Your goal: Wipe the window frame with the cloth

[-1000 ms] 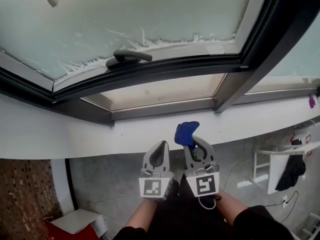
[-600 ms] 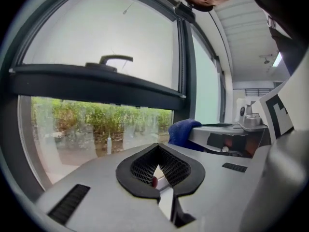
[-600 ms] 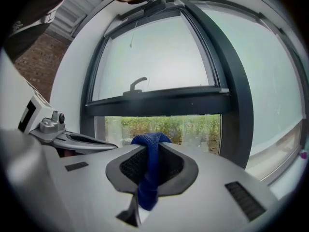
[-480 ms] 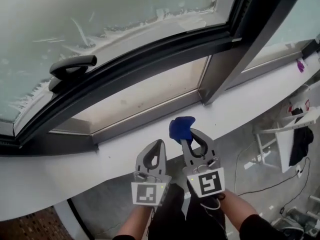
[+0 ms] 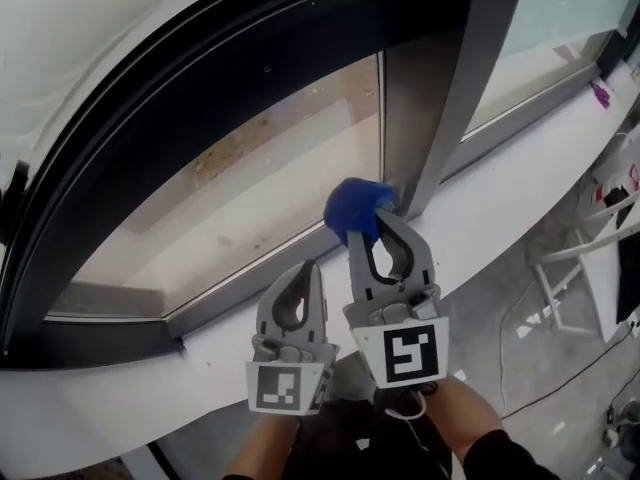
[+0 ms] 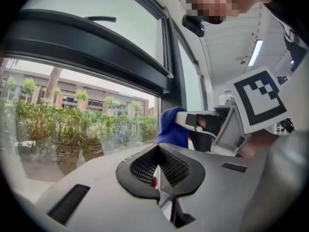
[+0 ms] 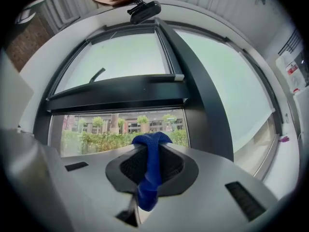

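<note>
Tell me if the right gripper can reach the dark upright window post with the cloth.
Probably yes. The right gripper holds the cloth right beside the foot of the post, nothing stands between them, and the left gripper sits lower, aside.

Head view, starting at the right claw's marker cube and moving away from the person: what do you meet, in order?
marker cube → right claw, shut on the blue cloth → dark upright of the window frame
</note>
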Demonstrator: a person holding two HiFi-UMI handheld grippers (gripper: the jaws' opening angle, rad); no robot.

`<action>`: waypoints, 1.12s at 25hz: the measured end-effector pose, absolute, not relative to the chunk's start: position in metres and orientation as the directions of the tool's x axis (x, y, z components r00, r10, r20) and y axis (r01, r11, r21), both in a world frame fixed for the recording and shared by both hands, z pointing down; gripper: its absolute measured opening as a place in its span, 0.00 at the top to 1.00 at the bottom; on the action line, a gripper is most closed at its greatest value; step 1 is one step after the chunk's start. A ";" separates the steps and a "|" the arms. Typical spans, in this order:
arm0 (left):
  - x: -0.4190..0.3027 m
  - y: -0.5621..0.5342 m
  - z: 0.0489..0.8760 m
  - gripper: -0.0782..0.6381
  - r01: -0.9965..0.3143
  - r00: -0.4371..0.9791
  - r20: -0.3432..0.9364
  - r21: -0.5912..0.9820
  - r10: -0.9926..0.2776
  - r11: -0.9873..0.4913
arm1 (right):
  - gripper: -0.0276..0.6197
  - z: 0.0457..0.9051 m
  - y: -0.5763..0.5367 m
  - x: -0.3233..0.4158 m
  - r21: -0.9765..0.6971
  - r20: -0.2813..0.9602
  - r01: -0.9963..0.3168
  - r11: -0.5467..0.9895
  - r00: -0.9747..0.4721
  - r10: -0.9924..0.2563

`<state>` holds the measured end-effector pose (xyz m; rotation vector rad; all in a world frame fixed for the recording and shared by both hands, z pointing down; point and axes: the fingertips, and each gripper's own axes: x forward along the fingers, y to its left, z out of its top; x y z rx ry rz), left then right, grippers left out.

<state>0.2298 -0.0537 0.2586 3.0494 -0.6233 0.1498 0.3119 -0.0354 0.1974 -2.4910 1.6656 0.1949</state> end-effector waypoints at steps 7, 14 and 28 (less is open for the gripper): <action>0.268 -0.080 0.243 0.88 -0.372 0.924 0.065 -0.078 -0.377 -0.925 | 0.92 0.147 -0.058 0.378 -0.098 -0.339 -0.880 -0.464 0.468 -0.816; 0.279 -0.092 0.210 0.88 -0.391 0.914 0.073 -0.097 -0.398 -0.915 | 0.92 0.115 -0.083 0.414 -0.103 -0.318 -0.853 -0.511 0.515 -0.796; 0.310 -0.110 0.191 0.88 -0.376 0.923 0.051 -0.093 -0.382 -0.922 | 0.92 0.109 -0.110 0.453 -0.047 -0.275 -0.786 -0.616 0.603 -0.749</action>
